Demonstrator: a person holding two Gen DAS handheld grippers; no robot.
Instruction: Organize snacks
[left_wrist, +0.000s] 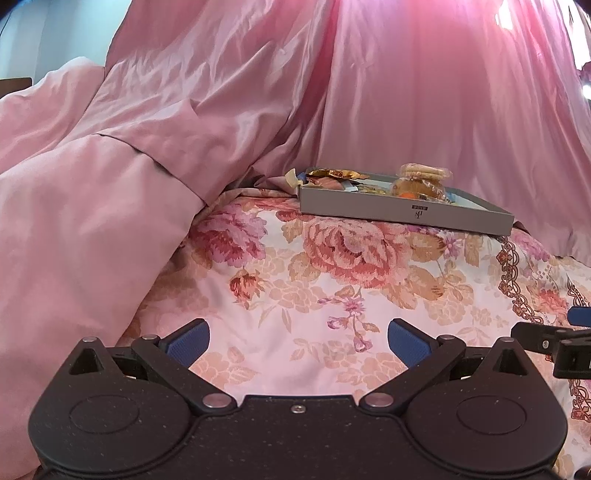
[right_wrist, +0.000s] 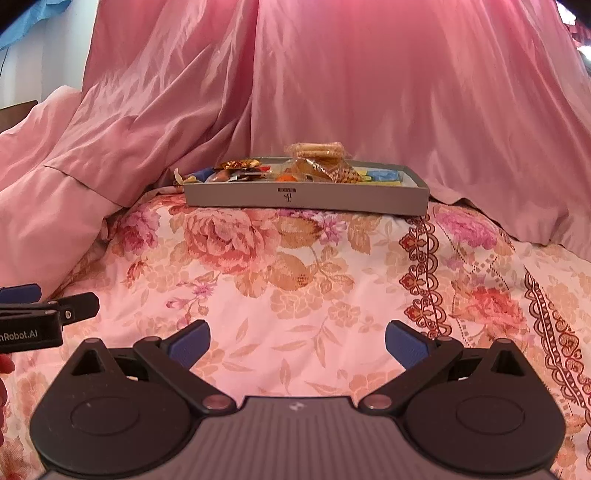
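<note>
While both grippers gape empty, grey box (right_wrist: 306, 195) at 12 o'clock on the bed (right_wrist: 295, 280) holds mixed wrapped snacks (right_wrist: 317, 162); biscuit pack (right_wrist: 317, 149) topmost.

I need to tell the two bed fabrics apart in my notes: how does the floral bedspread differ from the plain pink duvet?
The floral bedspread is printed with roses and leaves; the pink duvet is plain. The bedspread lies flat and fairly smooth; the duvet is heaped up in folds behind and to the left. The grey snack box rests on the bedspread, not on the duvet. Both are pinkish bedding.
</note>
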